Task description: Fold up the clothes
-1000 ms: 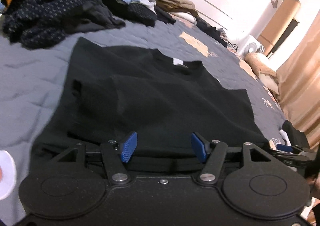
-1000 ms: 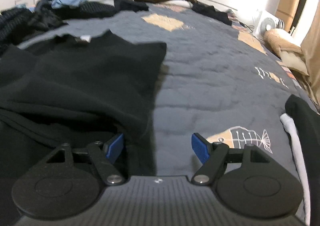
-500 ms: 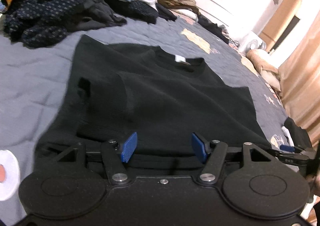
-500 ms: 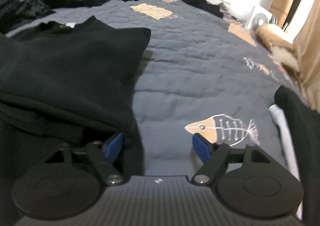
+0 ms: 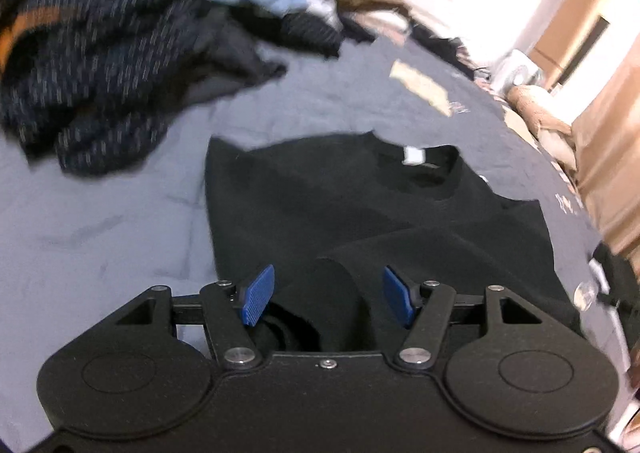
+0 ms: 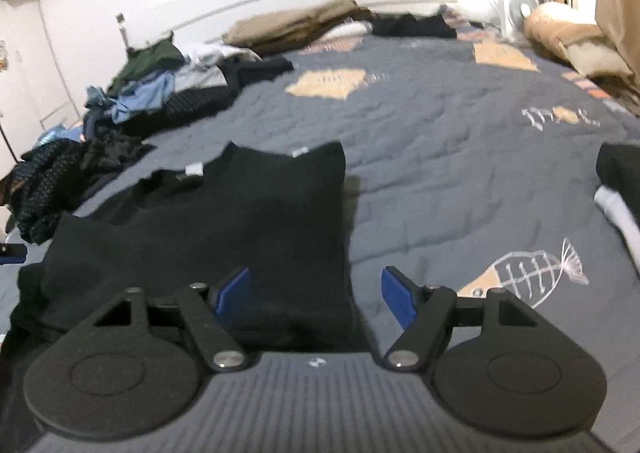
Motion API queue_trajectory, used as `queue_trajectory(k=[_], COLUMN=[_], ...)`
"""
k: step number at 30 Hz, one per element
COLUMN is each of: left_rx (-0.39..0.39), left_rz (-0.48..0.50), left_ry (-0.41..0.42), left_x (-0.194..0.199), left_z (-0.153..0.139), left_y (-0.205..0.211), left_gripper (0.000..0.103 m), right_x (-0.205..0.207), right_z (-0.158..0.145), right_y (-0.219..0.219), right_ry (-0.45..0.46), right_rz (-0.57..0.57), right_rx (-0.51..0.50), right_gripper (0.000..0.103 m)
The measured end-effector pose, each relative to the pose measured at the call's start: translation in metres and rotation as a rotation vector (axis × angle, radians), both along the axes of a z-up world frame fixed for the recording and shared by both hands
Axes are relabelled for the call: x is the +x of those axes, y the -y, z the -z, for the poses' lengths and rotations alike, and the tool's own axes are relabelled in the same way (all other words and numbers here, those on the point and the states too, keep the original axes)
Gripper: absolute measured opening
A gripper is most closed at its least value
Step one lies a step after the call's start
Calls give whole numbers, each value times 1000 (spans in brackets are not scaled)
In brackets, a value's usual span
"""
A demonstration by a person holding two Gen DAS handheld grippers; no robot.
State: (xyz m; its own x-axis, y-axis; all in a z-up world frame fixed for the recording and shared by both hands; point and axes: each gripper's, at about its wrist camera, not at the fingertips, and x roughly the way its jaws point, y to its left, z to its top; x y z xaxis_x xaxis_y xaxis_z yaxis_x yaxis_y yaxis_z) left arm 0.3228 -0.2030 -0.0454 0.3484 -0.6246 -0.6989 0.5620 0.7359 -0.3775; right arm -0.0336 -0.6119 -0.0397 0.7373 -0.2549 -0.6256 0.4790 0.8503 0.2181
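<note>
The black shirt (image 5: 360, 221) is lying flat on the bed (image 6: 460, 157), near its front edge and toward the left side, with the collar and its white label (image 5: 414, 155) pointing away toward the headboard and the hem nearest both grippers. The shirt's long axis is therefore running straight ahead of the jaws, from hem to collar. Its sides are appearing already turned inward, leaving a narrow panel. The left gripper (image 5: 328, 295) is sitting at the hem with its jaws apart; a raised fold of black cloth is standing in the gap between the blue pads (image 5: 258, 295), but the pads are not pressing on it. The right gripper (image 6: 316, 295) is sitting at the shirt's right hem corner, jaws likewise apart, with the cloth edge lying between them and bare quilt showing under the right-hand pad. Both grippers are about equally near the hem, one toward each of its ends. The coming move is judged to be a hem-to-collar fold, so each pair of jaws is needing to close on its hem corner and carry it forward along that axis. A pile of unfolded clothes (image 5: 100, 65) is lying at the far left of the bed, well apart from the shirt.
</note>
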Motion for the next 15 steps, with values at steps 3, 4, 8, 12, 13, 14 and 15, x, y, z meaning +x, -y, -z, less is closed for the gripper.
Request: queue_trajectory(k=[3, 4, 8, 12, 13, 14, 15], left_rx=[-6, -21, 1, -77, -119, -161, -130], left_rz=[-20, -9, 63, 87, 90, 92, 90], left_ry=[-93, -115, -81, 21, 55, 90, 78], left_x=[19, 22, 18, 13, 12, 11, 13], left_z=[20, 26, 33, 12, 4, -5, -2], left_y=[0, 0, 12, 10, 7, 5, 8], left_gripper=[60, 57, 16, 10, 9, 9, 9], right_x=[5, 5, 5, 6, 6, 7, 7], right_z=[3, 3, 0, 0, -1, -2, -2], right_y=[1, 1, 0, -2, -3, -4, -5], right_ry=[-5, 1, 33, 34, 35, 37, 41], right_rz=[5, 7, 11, 10, 9, 8, 7], right_rx=[14, 18, 44, 38, 31, 24, 22], right_gripper=[72, 72, 73, 73, 73, 73, 73])
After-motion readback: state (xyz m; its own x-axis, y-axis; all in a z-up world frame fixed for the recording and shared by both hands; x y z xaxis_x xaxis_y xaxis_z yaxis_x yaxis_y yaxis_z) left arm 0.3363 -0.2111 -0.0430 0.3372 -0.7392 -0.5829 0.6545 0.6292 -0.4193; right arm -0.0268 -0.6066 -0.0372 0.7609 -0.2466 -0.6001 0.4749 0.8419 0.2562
